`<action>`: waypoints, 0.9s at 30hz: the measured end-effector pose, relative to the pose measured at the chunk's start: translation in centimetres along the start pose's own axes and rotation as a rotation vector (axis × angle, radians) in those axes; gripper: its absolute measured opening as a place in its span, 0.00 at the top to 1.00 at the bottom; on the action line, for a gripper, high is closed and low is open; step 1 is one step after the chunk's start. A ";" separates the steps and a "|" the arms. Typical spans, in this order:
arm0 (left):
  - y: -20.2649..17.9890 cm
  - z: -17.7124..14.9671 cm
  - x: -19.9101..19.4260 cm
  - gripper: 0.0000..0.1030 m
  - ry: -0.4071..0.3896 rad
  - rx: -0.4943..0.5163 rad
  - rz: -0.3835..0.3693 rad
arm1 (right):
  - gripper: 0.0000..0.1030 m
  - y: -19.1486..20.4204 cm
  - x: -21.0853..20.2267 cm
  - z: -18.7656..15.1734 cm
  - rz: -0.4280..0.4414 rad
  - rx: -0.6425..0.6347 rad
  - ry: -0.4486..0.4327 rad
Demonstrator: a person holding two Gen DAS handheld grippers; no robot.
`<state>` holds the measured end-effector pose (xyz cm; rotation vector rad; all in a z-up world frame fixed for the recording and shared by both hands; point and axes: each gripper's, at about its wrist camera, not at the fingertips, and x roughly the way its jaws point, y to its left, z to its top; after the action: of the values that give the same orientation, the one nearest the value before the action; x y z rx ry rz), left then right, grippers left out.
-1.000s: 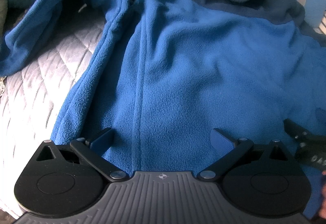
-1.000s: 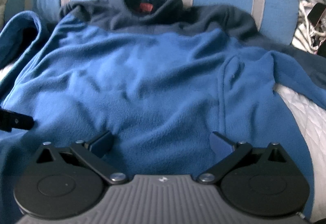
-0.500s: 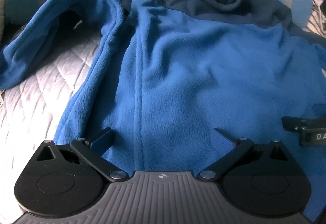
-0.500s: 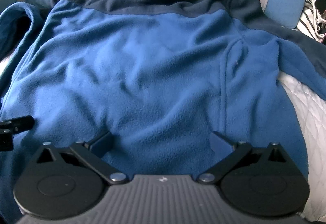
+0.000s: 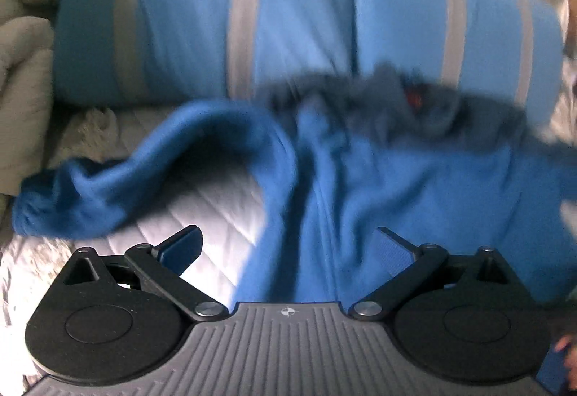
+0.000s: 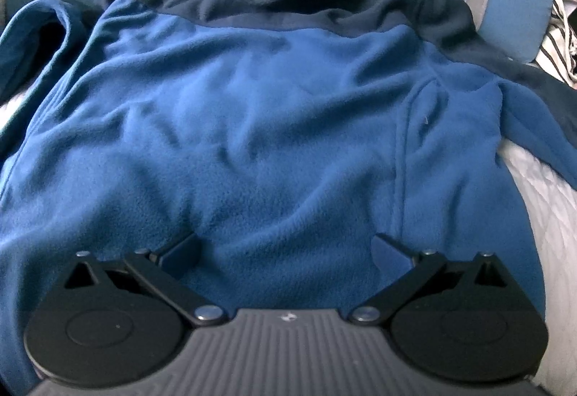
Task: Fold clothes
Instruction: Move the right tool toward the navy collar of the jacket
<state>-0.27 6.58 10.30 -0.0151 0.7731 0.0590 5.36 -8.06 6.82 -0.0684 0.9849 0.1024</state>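
Left wrist view motion-smeared throughout, fleece [image 5: 396,187] soft, quilt [image 5: 202,208] glaring white near 7 o'clock; right wrist view sharper, dim and blue-cast, fisheye bending edges, corners vignetted black at 1 o'clock.

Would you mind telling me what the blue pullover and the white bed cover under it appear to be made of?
The blue pullover looks like fleece: a matte, fuzzy nap with soft rounded folds, and a darker navy yoke and collar. The white bed cover seems to be quilted fabric, judging by its stitched diamond lines and slight sheen; the fibre cannot be told.
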 end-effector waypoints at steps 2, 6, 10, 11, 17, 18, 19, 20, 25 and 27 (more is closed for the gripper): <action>1.2 1.0 -1.1 0.00 -0.029 -0.015 0.000 | 0.00 0.0 0.0 -0.1 0.003 -0.007 -0.009; 4.2 2.3 -3.0 0.00 -0.098 -0.021 0.020 | 0.00 -0.1 0.1 -0.1 0.008 -0.010 -0.023; 7.2 3.5 -4.2 0.01 -0.111 -0.010 0.030 | 0.00 0.0 0.1 -0.4 0.005 -0.019 -0.038; 7.8 3.7 -4.7 0.01 -0.114 -0.004 0.041 | 0.00 0.0 0.1 -0.4 0.006 -0.024 -0.040; 11.3 4.9 -8.5 0.01 -0.153 0.064 0.073 | 0.00 -0.2 0.2 -0.2 0.026 -0.049 -0.038; 11.9 5.2 -9.2 0.01 -0.157 0.070 0.078 | 0.00 -0.2 0.2 -0.2 0.029 -0.053 -0.040; 12.5 5.5 -9.9 0.01 -0.160 0.085 0.082 | 0.00 -0.3 0.2 -0.2 0.032 -0.056 -0.042; 12.9 5.8 -10.4 0.01 -0.162 0.103 0.090 | 0.00 -0.3 0.2 -0.2 0.035 -0.059 -0.045; 16.0 6.1 -11.1 0.01 -0.145 0.130 0.104 | 0.00 -0.6 0.3 -0.3 0.047 -0.068 -0.055; 17.8 5.7 -10.4 0.01 -0.123 0.091 0.103 | 0.00 -0.6 0.3 -0.4 0.049 -0.066 -0.063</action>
<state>-4.76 24.07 21.74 0.1140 0.6521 0.1214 5.32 -8.65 6.35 -0.1011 0.9207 0.1807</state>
